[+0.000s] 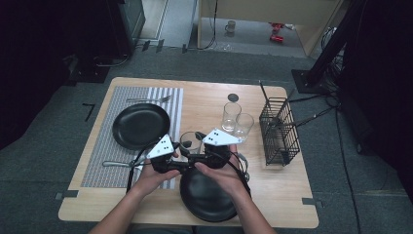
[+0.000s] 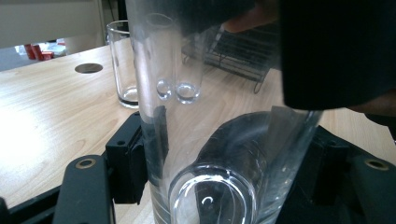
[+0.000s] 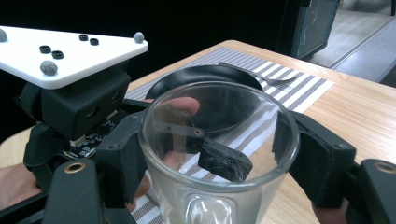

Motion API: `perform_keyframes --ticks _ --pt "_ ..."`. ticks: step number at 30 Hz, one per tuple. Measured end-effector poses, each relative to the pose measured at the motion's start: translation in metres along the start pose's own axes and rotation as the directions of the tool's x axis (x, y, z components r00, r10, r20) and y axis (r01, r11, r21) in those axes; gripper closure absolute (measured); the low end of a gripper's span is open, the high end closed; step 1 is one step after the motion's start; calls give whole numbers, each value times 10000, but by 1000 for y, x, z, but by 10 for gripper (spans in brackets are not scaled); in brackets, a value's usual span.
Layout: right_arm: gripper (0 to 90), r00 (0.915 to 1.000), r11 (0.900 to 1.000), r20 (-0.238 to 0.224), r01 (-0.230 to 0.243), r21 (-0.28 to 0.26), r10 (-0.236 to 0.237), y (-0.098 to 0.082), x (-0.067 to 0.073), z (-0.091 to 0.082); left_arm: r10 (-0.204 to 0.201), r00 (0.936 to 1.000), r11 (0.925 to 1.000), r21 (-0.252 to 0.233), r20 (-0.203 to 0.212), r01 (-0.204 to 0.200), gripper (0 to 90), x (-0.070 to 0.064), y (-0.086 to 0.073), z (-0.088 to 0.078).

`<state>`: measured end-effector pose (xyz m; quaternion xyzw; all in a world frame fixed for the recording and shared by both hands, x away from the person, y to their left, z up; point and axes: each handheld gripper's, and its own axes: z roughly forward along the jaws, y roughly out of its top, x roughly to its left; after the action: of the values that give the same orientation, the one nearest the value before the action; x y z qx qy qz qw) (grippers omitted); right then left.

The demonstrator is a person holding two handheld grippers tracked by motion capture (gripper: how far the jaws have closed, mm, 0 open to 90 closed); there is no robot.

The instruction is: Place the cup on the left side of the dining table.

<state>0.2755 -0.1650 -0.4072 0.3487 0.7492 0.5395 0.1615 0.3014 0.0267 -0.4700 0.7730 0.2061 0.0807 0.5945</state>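
A clear drinking glass [image 1: 190,142] stands upright between my two grippers, just beyond the near black plate [image 1: 209,207]. My right gripper [image 1: 197,152] comes in from the right. In the right gripper view its pads [image 3: 123,158] press on both sides of the glass [image 3: 219,107], just below the rim. My left gripper [image 1: 183,158] reaches in from the left. In the left gripper view the glass [image 2: 210,140] fills the space between the jaws. Those pads [image 2: 133,161] stand close to its walls, and I see no firm press. A left finger shows through the glass [image 3: 226,163].
A second black plate [image 1: 141,126] lies on a striped placemat [image 1: 122,97], with a fork [image 1: 148,99] beyond it and cutlery [image 1: 117,163] at its near side. Two more glasses [image 1: 231,116] [image 1: 243,124] stand behind, beside a black wire rack [image 1: 278,131] at the right.
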Motion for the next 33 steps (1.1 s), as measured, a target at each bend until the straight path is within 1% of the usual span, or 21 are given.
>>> perform_keyframes --ticks 4,9,10,13,15,16,17,18,19,20,22,23,24,25,26,27,28,29,31,33 --pt "286 10000 9999 48 -69 -111 69 -2 1 0 32 10000 10000 -32 -42 -32 310 0 0 -1" --pt "286 10000 9998 -47 -57 -190 56 -2 3 -2 14 9994 9995 -319 345 -3 294 2 6 -5" --pt "286 9999 9999 -137 75 -117 -76 -2 4 -2 96 9988 9991 -423 473 -76 285 2 10 -7" --pt "285 9996 9998 -222 143 -155 -146 -2 5 -2 212 9982 9991 -390 555 -190 290 2 12 -8" --pt "284 9992 9996 -316 236 -130 -240 -2 5 -2 462 9981 9983 -388 412 -446 298 0 12 -9" --pt "283 9987 9993 -369 354 -106 -358 -2 5 -2 462 9981 9983 -388 412 -446 301 0 12 -9" --pt "283 9987 9993 -369 354 -106 -358 -2 5 -2 559 9978 9977 -400 367 -544 301 -1 11 -10" --pt "279 9983 9992 -425 402 -51 -404 -2 5 -3 598 9975 9975 -402 376 -583 302 -2 11 -11" --pt "265 9979 9994 -538 353 30 -351 -2 5 -4 536 9978 9981 -339 392 -522 303 -1 9 -12" --pt "265 9979 9994 -538 353 30 -351 -2 5 -4 536 9978 9981 -339 392 -522 304 -1 9 -12" --pt "221 9982 9995 -523 302 -48 -304 -3 4 -10 497 9984 9984 -301 285 -488 305 0 7 -13" --pt "221 9982 9995 -523 302 -48 -304 -3 4 -10 439 9988 9986 -294 201 -433 305 0 7 -14" --pt "203 9985 9996 -500 210 -176 -219 -3 2 -15 347 9994 9989 -313 22 -346 305 4 5 -17" --pt "195 9989 9995 -431 182 -274 -194 -4 1 -18 347 9994 9989 -313 22 -346 305 4 5 -17" --pt "188 9990 9992 -413 141 -383 -157 -5 0 -22 148 9997 9991 -384 -178 -155 305 8 4 -21" --pt "188 9990 9992 -413 141 -383 -157 -5 0 -22 148 9997 9991 -384 -178 -155 306 8 4 -21" --pt "186 9993 9985 -364 8 -544 -28 -6 -3 -31 46 9990 9992 -395 -443 -63 306 12 2 -25" --pt "186 9993 9985 -364 8 -544 -28 -6 -3 -31 46 9990 9992 -395 -443 -63 306 12 2 -25" --pt "186 9998 9978 -173 -44 -656 33 -8 -6 -40 -14 9967 9993 -377 -807 -17 306 16 -1 -31" --pt "186 9998 9974 -16 -187 -703 186 -11 -11 -49 -118 9943 9993 -361 -1057 80 307 19 -3 -35"
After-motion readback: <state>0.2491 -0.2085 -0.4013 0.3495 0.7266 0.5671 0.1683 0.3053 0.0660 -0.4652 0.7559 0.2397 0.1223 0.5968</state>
